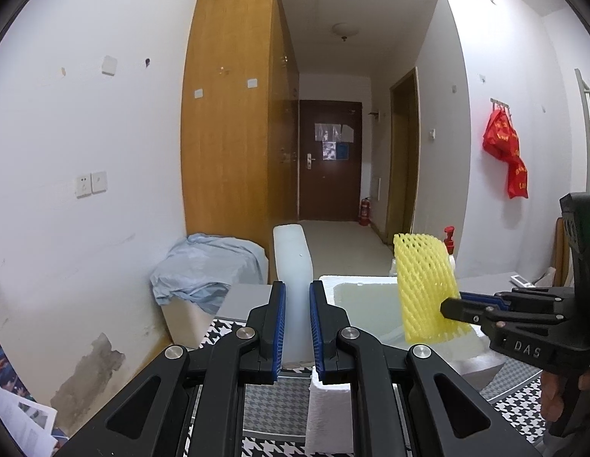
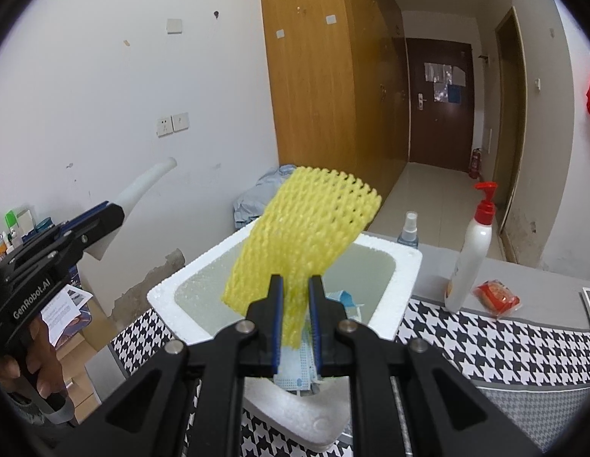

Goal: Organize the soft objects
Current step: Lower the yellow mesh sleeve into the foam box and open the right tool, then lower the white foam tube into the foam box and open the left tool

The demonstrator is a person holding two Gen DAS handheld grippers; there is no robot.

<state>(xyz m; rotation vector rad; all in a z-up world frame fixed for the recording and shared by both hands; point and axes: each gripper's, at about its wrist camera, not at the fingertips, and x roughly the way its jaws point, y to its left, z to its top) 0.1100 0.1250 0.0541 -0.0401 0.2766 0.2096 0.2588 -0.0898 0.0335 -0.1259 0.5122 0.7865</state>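
My left gripper is shut on a white foam strip that stands upright between its blue pads. Seen from the right wrist, that gripper sits at the far left with the foam strip pointing up and right. My right gripper is shut on the lower end of a yellow foam net, held above a white styrofoam box. A blue face mask lies in the box under the fingers. In the left wrist view the right gripper holds the yellow net over the box.
A houndstooth cloth covers the table. Right of the box stand a white pump bottle and a small spray bottle, with a red packet beside them. A bin draped in blue cloth stands by the wardrobe.
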